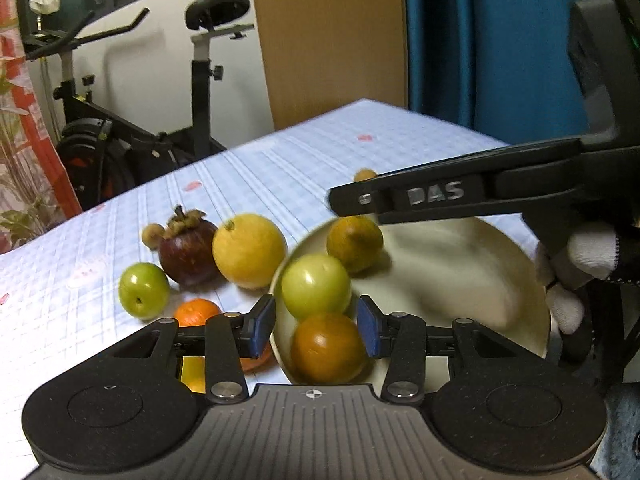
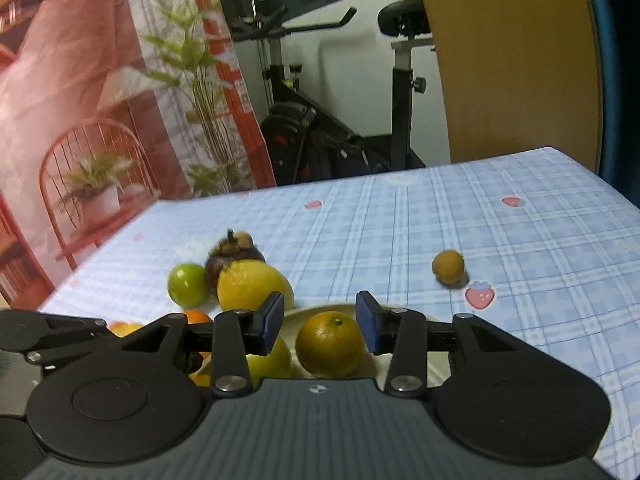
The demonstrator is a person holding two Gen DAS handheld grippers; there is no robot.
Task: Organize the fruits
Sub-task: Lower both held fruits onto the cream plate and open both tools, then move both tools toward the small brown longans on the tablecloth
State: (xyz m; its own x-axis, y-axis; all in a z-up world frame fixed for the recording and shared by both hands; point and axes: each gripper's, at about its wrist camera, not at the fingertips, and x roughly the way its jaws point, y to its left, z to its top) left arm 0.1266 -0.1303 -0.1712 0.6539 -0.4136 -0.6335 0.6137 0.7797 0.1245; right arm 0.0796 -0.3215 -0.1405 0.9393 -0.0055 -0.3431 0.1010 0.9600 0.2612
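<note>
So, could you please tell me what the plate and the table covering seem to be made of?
The plate looks like glazed ceramic or melamine: cream, smooth, with soft sheen; which one is unclear. The table covering looks like a thin printed cloth or vinyl sheet: matte blue check with strawberries, lying flat.

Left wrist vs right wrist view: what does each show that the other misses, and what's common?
Only the left wrist view shows a brown fruit in the plate, a gloved hand, and the right gripper's fingers from the side.

Only the right wrist view shows a printed backdrop of a chair and plants.

Both show the plate, a green fruit in it, a greenish orange, a lemon, a mangosteen and a green fruit on the cloth.
</note>
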